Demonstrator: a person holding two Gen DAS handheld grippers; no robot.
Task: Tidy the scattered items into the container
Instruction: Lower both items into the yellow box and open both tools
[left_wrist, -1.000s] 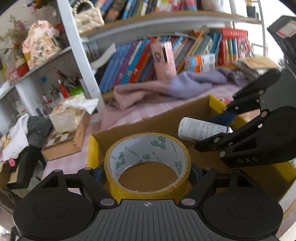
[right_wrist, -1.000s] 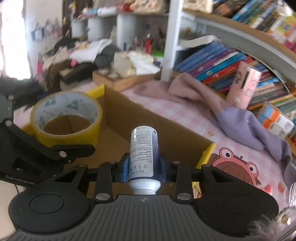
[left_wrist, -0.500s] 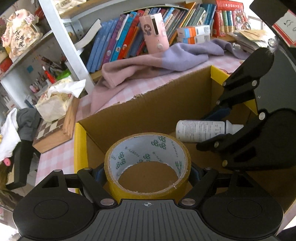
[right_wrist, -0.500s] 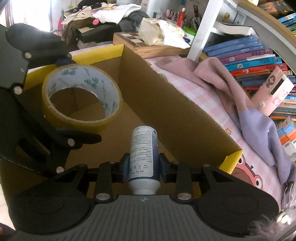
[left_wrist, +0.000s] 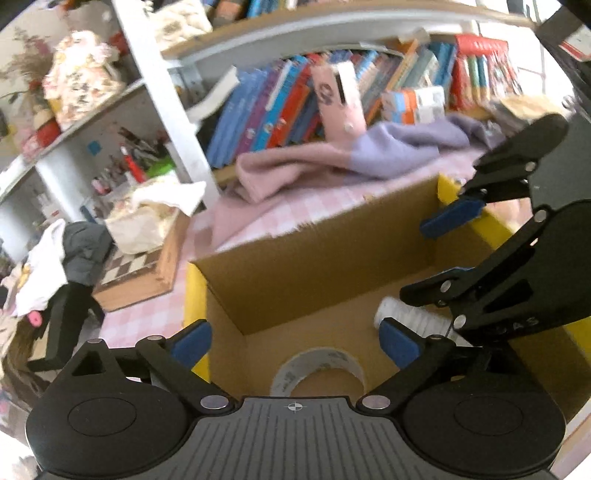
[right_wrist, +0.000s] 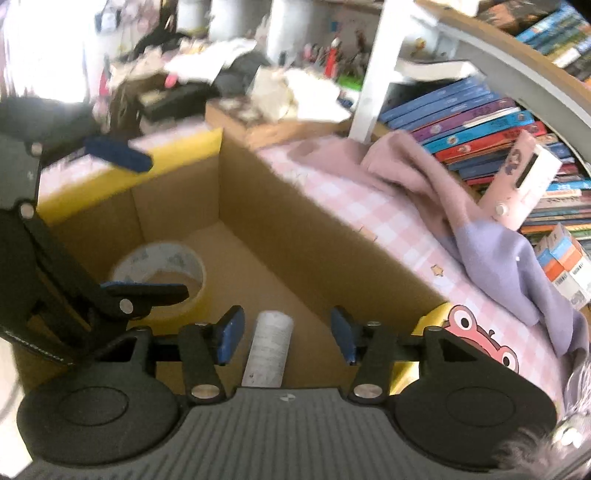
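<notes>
The right claw (right_wrist: 287, 338) hung over the open cardboard box (right_wrist: 314, 240), its jaws opening with the white spray bottle (right_wrist: 269, 350) lying loose between them on the box floor, touching neither pad. The roll of yellow tape (right_wrist: 162, 273) lay flat left of the bottle, inside the box. The left claw (right_wrist: 133, 221) hovered above the tape, spread wide.

My left claw (left_wrist: 295, 341) points steeply down, jaws opening and already spread wide, blue pads (left_wrist: 192, 341) clear of anything, nothing gripped between them. My right claw (right_wrist: 287, 334) tilts down just as steeply, jaws opening too, though narrower than the left, pads (right_wrist: 231, 332) pressing on nothing. In each wrist view I see the other claw close beside mine, both angled in together.
</notes>
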